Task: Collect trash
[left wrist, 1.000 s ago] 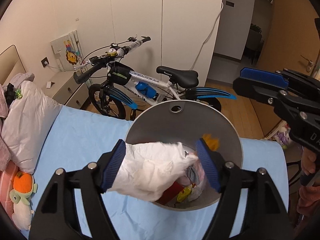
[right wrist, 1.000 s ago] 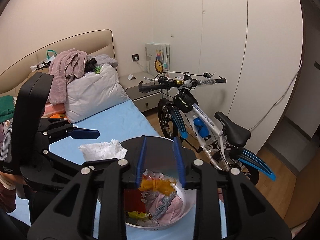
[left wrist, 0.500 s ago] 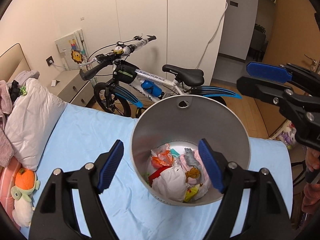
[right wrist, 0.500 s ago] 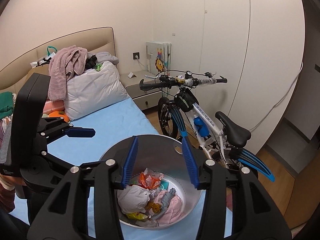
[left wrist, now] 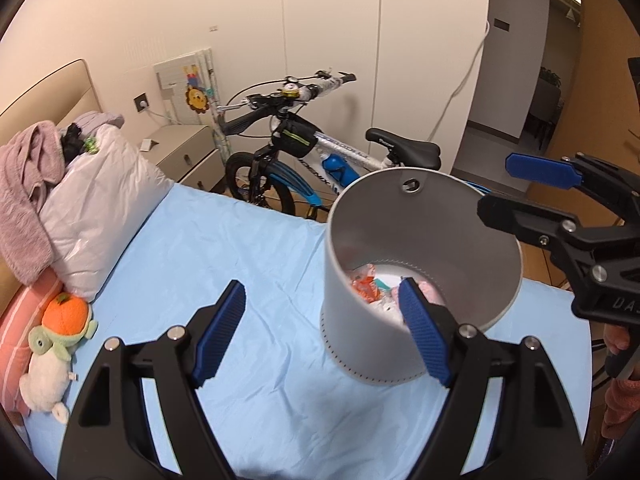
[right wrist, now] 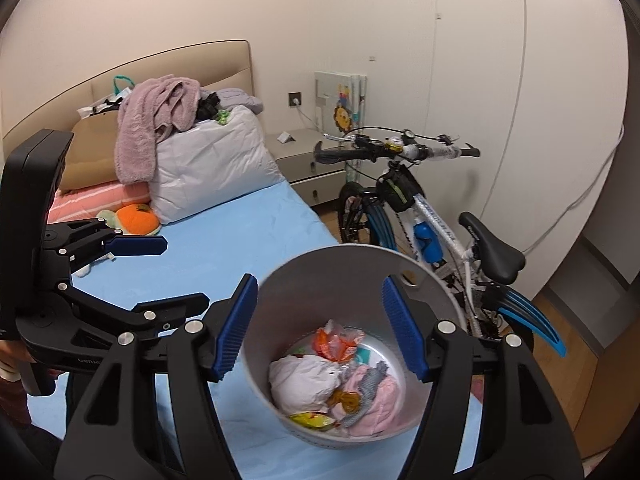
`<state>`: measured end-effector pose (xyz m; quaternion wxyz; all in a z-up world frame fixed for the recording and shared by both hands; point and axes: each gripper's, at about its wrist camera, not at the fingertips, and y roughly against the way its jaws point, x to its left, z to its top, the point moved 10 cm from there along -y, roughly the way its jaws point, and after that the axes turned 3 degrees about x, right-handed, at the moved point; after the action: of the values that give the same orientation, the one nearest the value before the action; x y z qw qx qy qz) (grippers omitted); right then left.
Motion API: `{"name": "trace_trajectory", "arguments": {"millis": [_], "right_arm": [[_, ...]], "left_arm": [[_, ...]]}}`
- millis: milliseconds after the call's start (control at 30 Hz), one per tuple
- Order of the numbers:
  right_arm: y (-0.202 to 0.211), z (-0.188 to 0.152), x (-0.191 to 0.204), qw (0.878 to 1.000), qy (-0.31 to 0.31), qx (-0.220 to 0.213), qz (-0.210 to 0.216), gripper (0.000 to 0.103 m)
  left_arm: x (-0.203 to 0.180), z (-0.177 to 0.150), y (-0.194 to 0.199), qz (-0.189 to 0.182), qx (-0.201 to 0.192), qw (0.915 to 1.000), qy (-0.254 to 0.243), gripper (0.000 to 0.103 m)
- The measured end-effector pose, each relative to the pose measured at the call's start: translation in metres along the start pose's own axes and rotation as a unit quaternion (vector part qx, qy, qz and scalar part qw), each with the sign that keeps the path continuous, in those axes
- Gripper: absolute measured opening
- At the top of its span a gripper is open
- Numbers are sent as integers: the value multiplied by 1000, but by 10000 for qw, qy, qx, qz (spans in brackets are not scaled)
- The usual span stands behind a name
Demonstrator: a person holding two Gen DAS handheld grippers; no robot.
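Observation:
A grey round bin (left wrist: 360, 320) stands on the blue bed sheet (left wrist: 224, 248). Inside the bin (right wrist: 320, 268) lie a crumpled white paper (right wrist: 304, 380), an orange wrapper (right wrist: 332, 344), a yellow wrapper (right wrist: 312, 420) and pink-grey cloth (right wrist: 372, 396). My left gripper (left wrist: 320, 292) hovers open and empty at the bin's left edge, one finger over the sheet. My right gripper (right wrist: 319, 284) hangs over the bin's mouth; its jaws are opening with nothing between them. Each gripper also shows in the other's view: the right gripper (left wrist: 516, 190) and the left gripper (right wrist: 176, 276).
A white and blue bicycle (right wrist: 420, 216) leans beyond the bed by the wardrobe doors (left wrist: 420, 60). A white pillow (left wrist: 100, 208) with a pink towel (right wrist: 156, 128), a plush toy (left wrist: 60, 332) and a nightstand (left wrist: 188, 156) sit at the bed's head. A doorway (left wrist: 516, 80) opens at the right.
The left gripper let the white paper fall into the bin and slid left off its mouth. The right gripper's jaws widened and the orange piece between them dropped in.

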<state>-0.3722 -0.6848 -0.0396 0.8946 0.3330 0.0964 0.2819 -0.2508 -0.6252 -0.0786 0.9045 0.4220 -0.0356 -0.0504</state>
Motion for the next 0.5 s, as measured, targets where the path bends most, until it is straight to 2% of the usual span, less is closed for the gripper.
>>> {"name": "trace_trajectory", "arguments": {"millis": [167,300,400,500], "right_arm": [[-3,-1,55,9988,316,36,367,63],[-9,-4,118,9942,693,56,821,66],[-12,-4,170,9880,916,29,1242,68],[-14,-8,228,9791,1125,29,1695,69]], "left_arm": [[34,-27,25,287,-105,9989,358,79],[71,-56,53,557,-205,9949,820,79],[105,-85,78,992,-240,9882,1145,81],[146,-123,106,1483,-245,9766,1536,84]]}}
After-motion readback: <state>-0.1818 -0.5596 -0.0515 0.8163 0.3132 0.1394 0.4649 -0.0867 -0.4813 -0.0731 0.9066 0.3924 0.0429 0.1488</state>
